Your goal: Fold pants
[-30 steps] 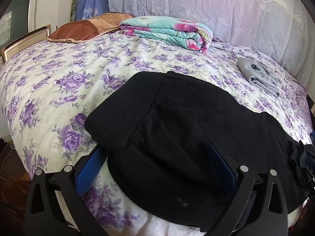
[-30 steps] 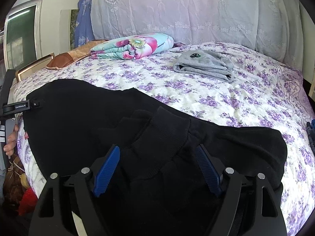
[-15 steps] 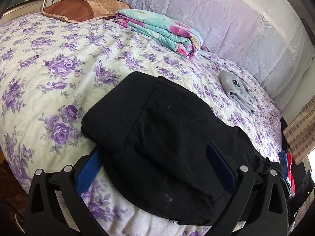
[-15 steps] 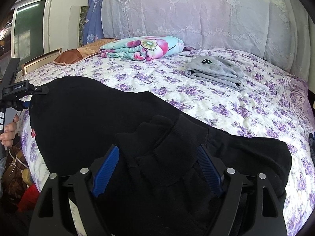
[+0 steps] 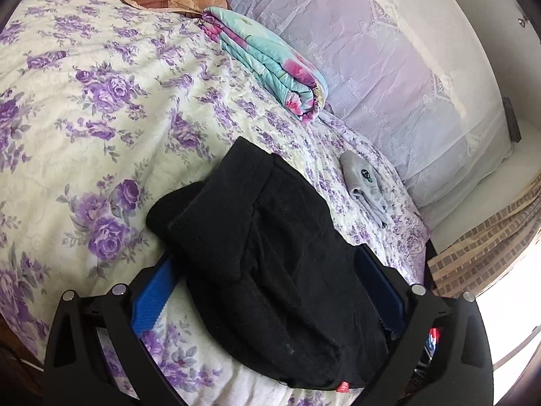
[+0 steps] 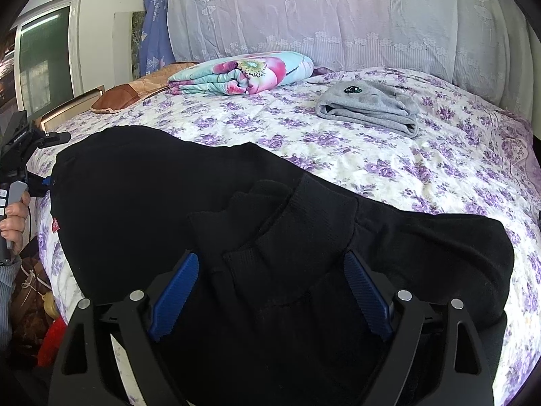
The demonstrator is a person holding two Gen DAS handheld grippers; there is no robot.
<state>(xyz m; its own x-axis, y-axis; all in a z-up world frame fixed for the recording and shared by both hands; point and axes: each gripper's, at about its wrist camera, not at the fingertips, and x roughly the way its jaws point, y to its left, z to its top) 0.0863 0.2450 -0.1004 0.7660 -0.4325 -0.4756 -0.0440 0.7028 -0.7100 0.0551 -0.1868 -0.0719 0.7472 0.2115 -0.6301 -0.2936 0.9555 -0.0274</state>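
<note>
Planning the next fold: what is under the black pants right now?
The black pants lie on the purple-flowered bedspread, which shows all round them. Folded cuffs sit on top. Anything directly beneath is covered by the cloth.

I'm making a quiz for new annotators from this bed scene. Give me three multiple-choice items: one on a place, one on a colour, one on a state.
1. Where does the folded grey garment lie?
A. on the bedspread, beyond the pants
B. on top of the pants
C. on the floor

2. What colour are the pants?
A. grey
B. black
C. purple

3. How does the right hand-held gripper stand?
A. shut on the pants
B. shut with nothing in it
C. open, with pants fabric between its fingers

Answers:
1 A: it rests apart on the flowered cover.
2 B: the cloth is plainly black.
3 C: its blue pads stand wide on either side of the fabric.
</note>
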